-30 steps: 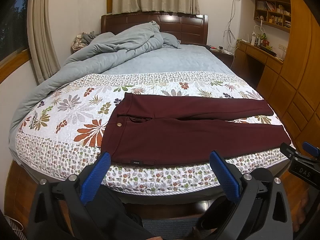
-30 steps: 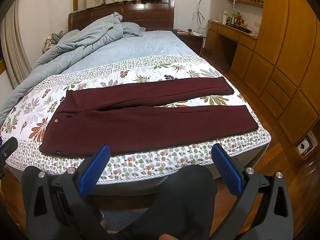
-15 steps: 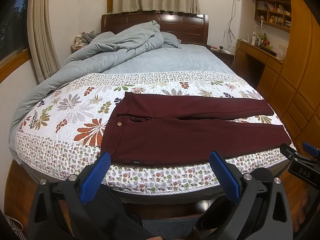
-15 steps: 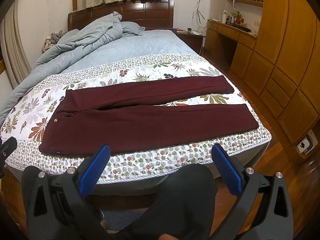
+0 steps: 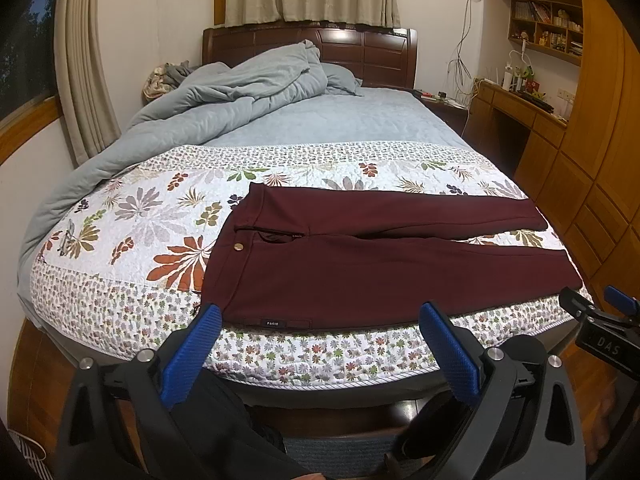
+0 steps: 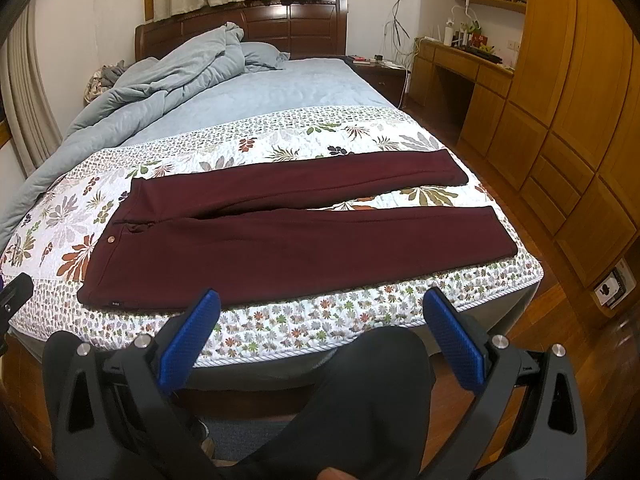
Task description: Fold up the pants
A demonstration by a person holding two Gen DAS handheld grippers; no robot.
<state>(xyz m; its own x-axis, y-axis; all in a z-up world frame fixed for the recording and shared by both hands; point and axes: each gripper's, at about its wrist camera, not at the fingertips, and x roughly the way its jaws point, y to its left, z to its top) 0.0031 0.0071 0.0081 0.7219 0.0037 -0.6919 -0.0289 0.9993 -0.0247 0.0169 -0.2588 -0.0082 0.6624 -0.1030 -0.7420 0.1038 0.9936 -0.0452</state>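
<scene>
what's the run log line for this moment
stage: pre-grasp | pants: flat on floral quilt, unfolded, legs apart | left gripper: open, short of bed | right gripper: open, short of bed

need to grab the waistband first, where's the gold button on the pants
In the left wrist view the gold button sits on the waistband at the left end of the maroon pants, beside the orange leaf print on the floral quilt.
</scene>
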